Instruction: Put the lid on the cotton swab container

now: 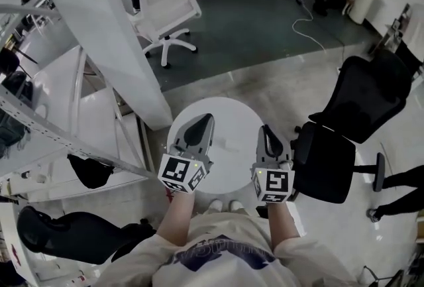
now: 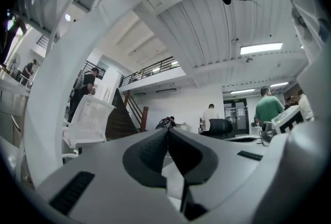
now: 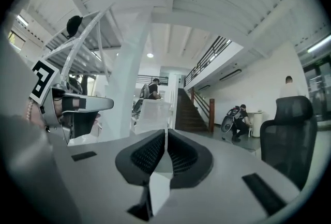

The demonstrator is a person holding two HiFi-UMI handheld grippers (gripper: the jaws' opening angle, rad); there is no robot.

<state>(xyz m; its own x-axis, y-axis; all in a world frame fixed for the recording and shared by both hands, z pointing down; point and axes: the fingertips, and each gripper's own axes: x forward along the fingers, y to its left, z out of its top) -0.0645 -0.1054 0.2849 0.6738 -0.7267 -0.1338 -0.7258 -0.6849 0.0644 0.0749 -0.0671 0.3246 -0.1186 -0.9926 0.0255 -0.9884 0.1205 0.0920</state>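
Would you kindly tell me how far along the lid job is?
Done: unclear; neither container nor lid can be made out on the round white table. In hand: nothing; the left gripper and the right gripper are both shut and empty, held above the table. Left: whether the lid needs fitting cannot be told.

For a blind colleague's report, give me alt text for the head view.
Seen from above, a person holds the left hand-held gripper and right hand-held gripper, both shut and empty, over a round white table; a black office chair stands at its right.
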